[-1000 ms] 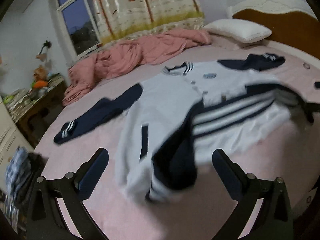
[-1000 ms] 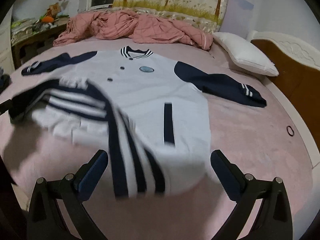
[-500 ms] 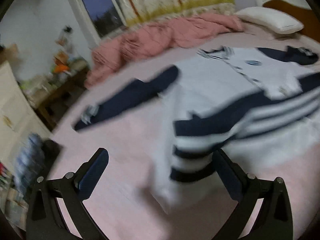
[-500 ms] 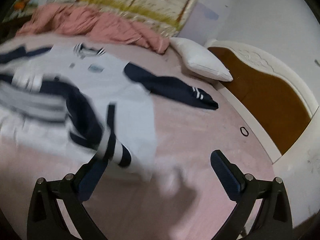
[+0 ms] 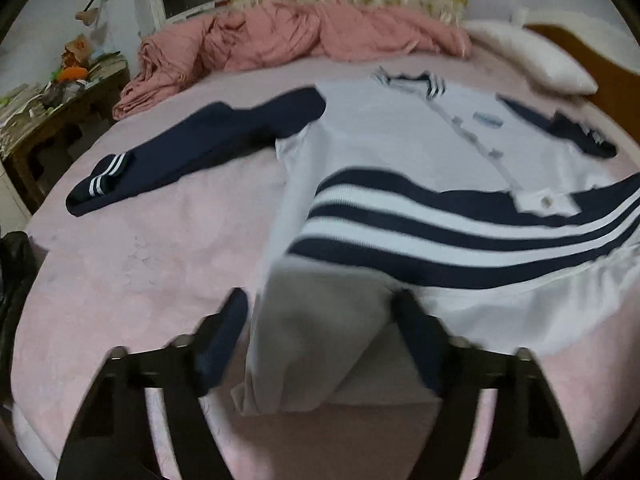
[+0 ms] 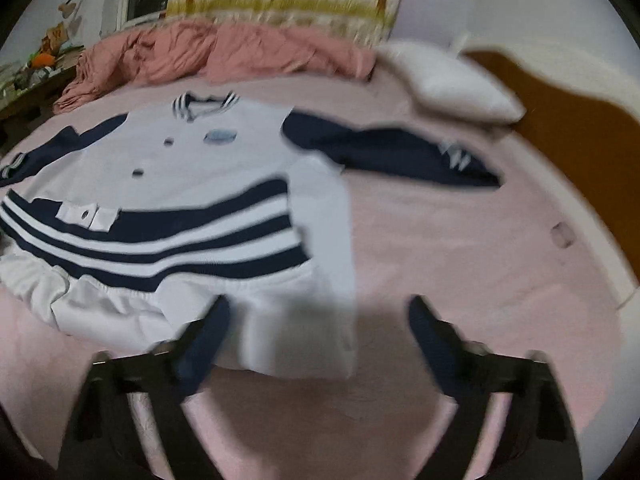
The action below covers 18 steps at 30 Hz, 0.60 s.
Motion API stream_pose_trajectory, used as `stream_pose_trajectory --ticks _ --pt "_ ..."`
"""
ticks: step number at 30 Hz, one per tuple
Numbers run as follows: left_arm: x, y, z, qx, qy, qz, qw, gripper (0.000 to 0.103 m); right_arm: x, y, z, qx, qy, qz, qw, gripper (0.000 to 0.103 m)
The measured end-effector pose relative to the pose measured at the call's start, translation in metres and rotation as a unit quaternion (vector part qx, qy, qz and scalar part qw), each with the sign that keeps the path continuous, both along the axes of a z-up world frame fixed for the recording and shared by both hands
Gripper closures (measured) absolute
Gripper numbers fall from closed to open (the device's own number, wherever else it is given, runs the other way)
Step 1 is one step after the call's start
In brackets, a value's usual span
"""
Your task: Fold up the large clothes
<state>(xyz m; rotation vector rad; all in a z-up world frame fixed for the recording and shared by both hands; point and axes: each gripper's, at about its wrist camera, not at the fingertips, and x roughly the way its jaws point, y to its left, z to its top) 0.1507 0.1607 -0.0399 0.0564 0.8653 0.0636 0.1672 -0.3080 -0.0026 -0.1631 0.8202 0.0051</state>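
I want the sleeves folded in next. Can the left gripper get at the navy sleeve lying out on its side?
Probably yes: the navy sleeve lies uncovered on the bed, but the left gripper has the jacket's folded edge between its closing jaws.

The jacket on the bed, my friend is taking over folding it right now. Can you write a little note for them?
Left gripper: closing, the near left fold of the jacket between its fingers, not pinched yet.
Right gripper: closing over the near right fold, not pinched either.
The jacket lies flat on the pink bed, striped hem already folded up over the body.
Both navy sleeves are spread out to the sides.
Left: fold in the sleeves and sides, then fold it smaller.
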Motion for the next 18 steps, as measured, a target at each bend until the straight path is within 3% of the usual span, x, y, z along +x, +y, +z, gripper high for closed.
stream_pose_trajectory --ticks 1,2,3,6,8,10,12,14,16,17,18 --pt "0.004 -0.002 -0.003 0.0 0.006 -0.009 0.9999 0.067 0.008 -0.004 -0.006 0.02 0.015 0.004 1.0 0.063" --pt "0.005 -0.005 -0.002 -0.001 0.004 -0.014 0.9999 0.087 0.016 -0.01 -0.01 0.05 0.031 0.001 0.998 0.095" --pt "0.005 -0.008 0.002 0.002 -0.004 -0.012 0.9999 0.095 0.019 -0.017 -0.01 0.08 0.029 -0.018 0.996 0.097" --pt "-0.003 -0.005 0.035 -0.012 -0.069 -0.015 0.9974 0.095 0.021 -0.028 0.009 0.117 -0.027 -0.018 0.993 0.099" --pt "-0.001 -0.005 0.061 -0.008 -0.102 -0.014 0.9946 0.095 0.018 -0.024 0.029 0.075 -0.067 -0.036 0.994 0.103" --pt "0.008 -0.007 0.072 -0.002 -0.106 -0.006 0.9944 0.095 0.02 -0.02 0.042 0.009 -0.111 -0.068 0.991 0.103" --pt "0.02 -0.007 0.064 -0.001 -0.091 0.004 0.9958 0.088 0.029 -0.022 0.046 0.014 -0.107 -0.066 0.992 0.103" --pt "0.033 -0.007 0.037 0.034 -0.057 0.024 0.9975 0.073 0.03 -0.022 0.041 0.056 -0.085 -0.043 0.994 0.103" --pt "0.03 -0.009 0.013 0.054 -0.034 0.029 0.9975 0.07 0.03 -0.022 0.028 0.079 -0.059 -0.015 0.995 0.102" --pt "0.026 -0.009 0.006 0.057 -0.027 0.025 0.9977 0.063 0.03 -0.025 0.023 0.079 -0.048 -0.01 0.996 0.092" --pt "0.021 -0.008 0.002 0.059 -0.024 0.023 0.9977 0.056 0.028 -0.024 0.013 0.077 -0.038 -0.011 0.996 0.071"
